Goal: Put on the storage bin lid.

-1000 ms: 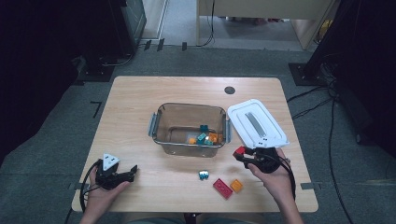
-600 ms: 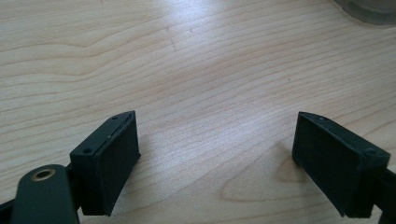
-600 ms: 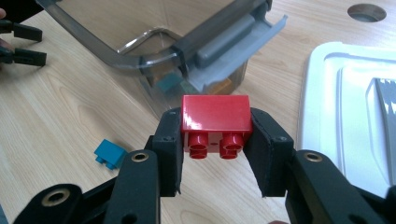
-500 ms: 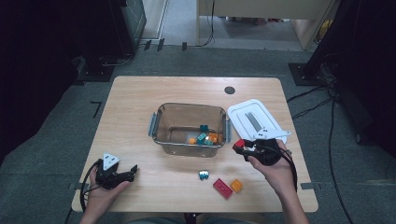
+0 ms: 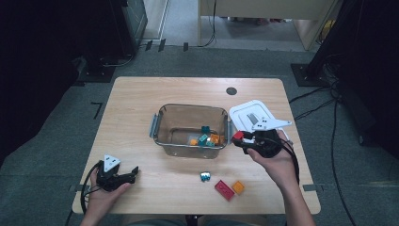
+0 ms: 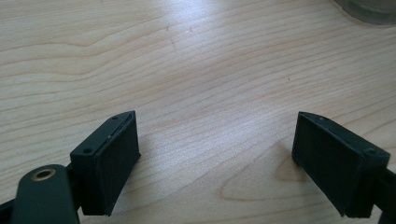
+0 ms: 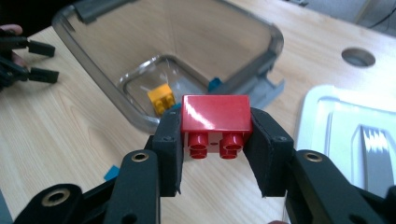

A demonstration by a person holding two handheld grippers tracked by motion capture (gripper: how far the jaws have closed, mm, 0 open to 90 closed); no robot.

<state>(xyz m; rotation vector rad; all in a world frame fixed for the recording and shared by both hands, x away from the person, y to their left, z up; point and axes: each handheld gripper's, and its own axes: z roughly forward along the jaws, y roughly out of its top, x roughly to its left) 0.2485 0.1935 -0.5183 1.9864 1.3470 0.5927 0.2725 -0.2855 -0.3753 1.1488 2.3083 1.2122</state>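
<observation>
Resting at the left, near the table's (image 5: 141, 117) front edge: left gripper (image 5: 123, 178), jaws spread wide over bare wood. Sitting mid-table: clear bin (image 5: 162, 123) holding small blocks. Hovering just right of the bin's rim, beside the white lid (image 5: 249, 109): right gripper (image 7: 215, 150), pinching a red brick (image 7: 215, 119) by its ends, studs facing the camera.

— What's the surface?
— A light wooden table (image 5: 141, 108), centre frame.
— What's on it?
— A clear bin (image 5: 162, 123) mid-table, white lid (image 5: 244, 113) right, three loose bricks (image 5: 224, 189) lower centre.
</observation>
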